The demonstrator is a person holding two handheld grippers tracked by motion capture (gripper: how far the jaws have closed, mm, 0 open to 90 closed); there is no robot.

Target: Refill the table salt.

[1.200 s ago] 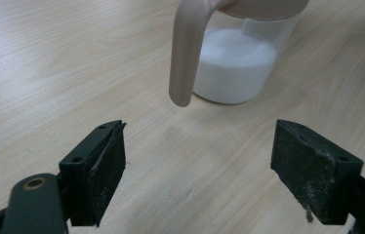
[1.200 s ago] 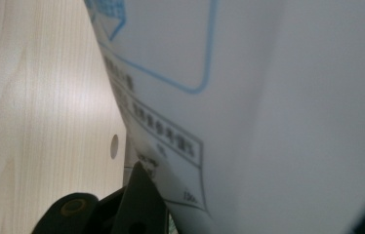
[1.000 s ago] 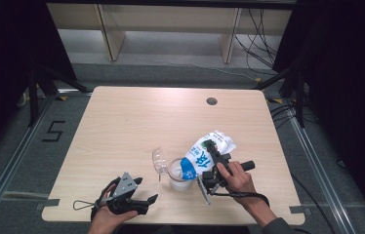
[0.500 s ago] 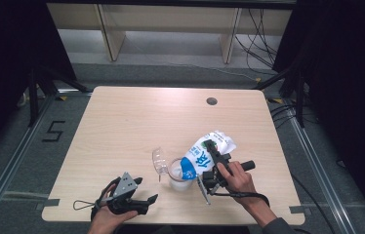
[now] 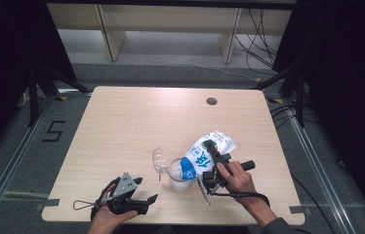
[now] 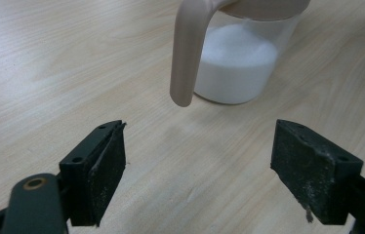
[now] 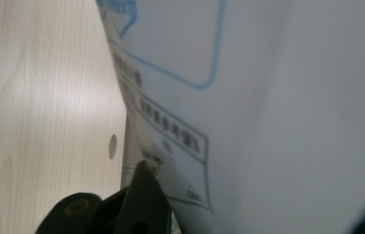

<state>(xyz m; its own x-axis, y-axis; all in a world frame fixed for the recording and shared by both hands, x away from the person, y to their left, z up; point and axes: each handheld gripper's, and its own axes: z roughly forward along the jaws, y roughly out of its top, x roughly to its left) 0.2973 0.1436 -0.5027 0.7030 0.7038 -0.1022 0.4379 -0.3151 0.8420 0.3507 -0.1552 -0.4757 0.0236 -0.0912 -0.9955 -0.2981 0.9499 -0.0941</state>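
Fingers of the right gripper are clamped on a white and blue bag, which sits tilted in the lower centre-right of the high view, its low end over a clear jug holding white powder. Right gripper view: one black finger rises at bottom centre, pressed against the bag's printed film; pale wood fills the left third of the frame.

Left gripper sits at the lower left of the high view, near the table's front edge, well apart from the jug. Its fingers stand wide apart with nothing between them. In the left gripper view the jug's beige handle hangs at upper centre, the powder heaped behind it.

Surface: a light wood table, bare over its upper half, with a round dark hole towards the upper right. A clear plastic lid lies just left of the jug.

Room: grey floor with metal rails along both table sides, a "5" mark at left, shelving legs and loose cables along the top, black drapes at both edges.
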